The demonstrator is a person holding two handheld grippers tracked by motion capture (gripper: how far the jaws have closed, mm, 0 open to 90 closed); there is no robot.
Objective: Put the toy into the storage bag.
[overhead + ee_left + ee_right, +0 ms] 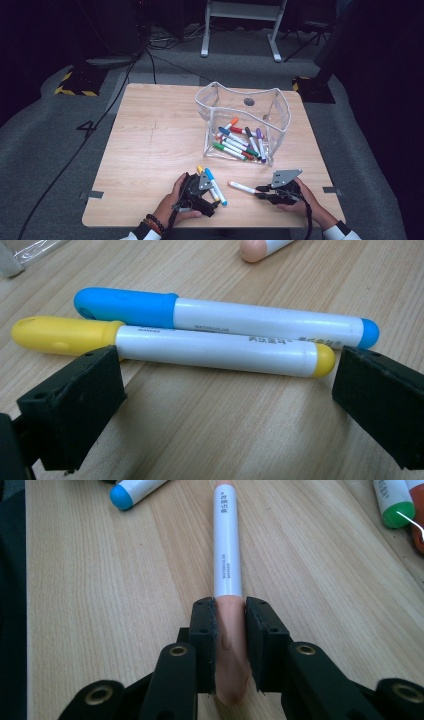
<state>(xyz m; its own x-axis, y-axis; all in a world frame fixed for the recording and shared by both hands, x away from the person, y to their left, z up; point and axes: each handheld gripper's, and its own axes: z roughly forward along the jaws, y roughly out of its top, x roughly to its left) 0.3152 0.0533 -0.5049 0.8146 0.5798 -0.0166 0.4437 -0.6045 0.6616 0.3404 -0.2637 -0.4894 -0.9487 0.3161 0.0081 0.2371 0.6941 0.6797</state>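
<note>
A white marker with a peach cap (227, 545) lies on the wooden table (150, 150), pointing away from my right gripper (230, 630). That gripper is shut on the cap end, both pads pressed against it. In the high view the peach marker (242, 187) sits just left of the right gripper (260, 192), near the front edge. My left gripper (225, 390) stands open, low over the table. A yellow marker (210, 347) lies crosswise just beyond its jaws, with a blue marker (250, 320) right behind it.
A clear plastic container (280, 125) stands at the back right of the table and holds several coloured markers (240, 142). A green marker (392, 500) shows through its wall. Cables run over the grey floor on the left.
</note>
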